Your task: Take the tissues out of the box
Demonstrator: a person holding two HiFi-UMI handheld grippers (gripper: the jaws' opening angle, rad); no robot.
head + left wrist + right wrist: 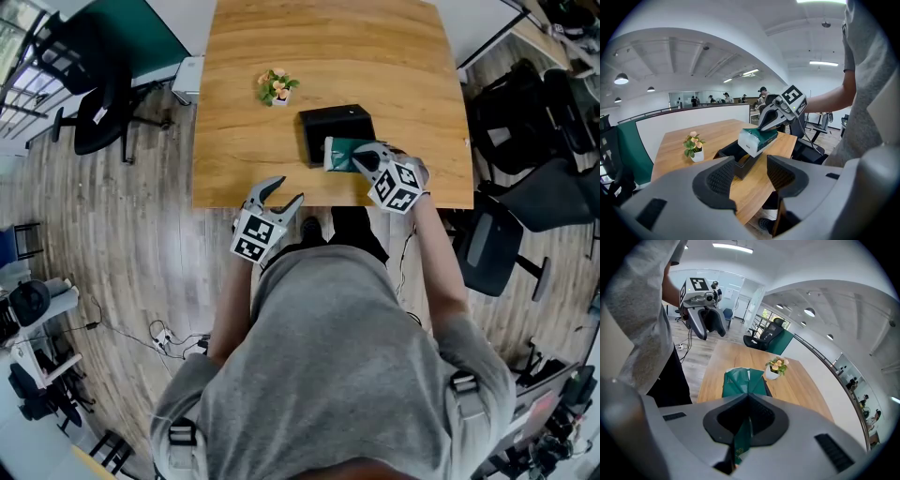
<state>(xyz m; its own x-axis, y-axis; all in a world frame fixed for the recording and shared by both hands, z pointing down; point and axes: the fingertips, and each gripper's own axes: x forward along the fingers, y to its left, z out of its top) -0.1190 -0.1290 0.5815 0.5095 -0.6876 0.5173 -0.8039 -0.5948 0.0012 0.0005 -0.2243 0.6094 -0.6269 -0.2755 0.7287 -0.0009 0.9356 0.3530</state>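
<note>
Over wooden table [244, 141], right tongs [747, 399] clamp the green tissue pack [738, 380]; left tongs [750, 176] stand apart, empty.

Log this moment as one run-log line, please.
right gripper: jaws shut on tissue pack | tissue pack: raised above box | left gripper: jaws open, empty

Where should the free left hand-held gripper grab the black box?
Probably the near wall of the black box, from the front edge of the table: its top is open and that wall is thin and upright, so one jaw slips inside.
</note>
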